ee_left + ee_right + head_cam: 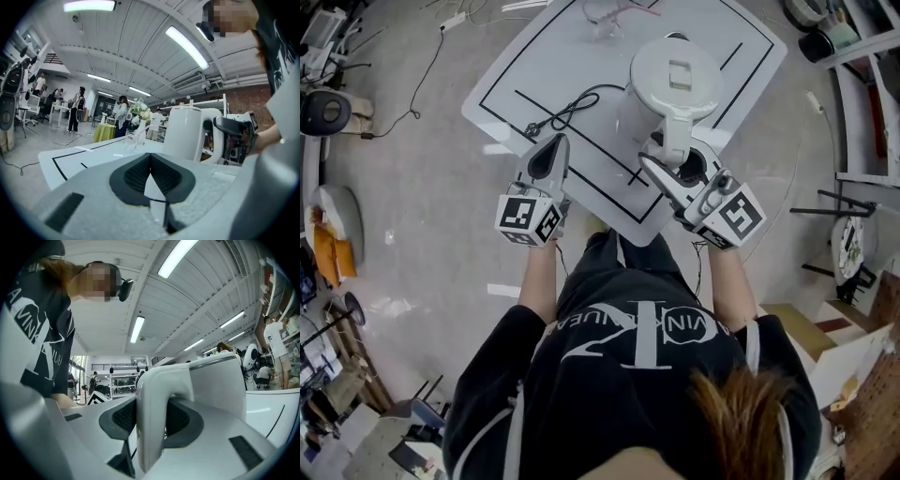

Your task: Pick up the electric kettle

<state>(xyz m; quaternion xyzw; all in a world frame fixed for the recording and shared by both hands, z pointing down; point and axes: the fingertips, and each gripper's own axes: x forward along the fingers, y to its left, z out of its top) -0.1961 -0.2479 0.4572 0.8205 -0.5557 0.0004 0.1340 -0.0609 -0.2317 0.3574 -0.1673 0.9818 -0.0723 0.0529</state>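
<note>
The gap of the right tongs (150,418) is fully taken up by the handle (154,394) of the electric kettle (675,80), whose body blocks passage straight ahead of them. Ahead of the left tongs (551,148), closed tip to tip, the surface (534,56) lies open except for a black cord (574,108) looping just beyond the tips and a glass vase (605,17) at the far edge.
</note>
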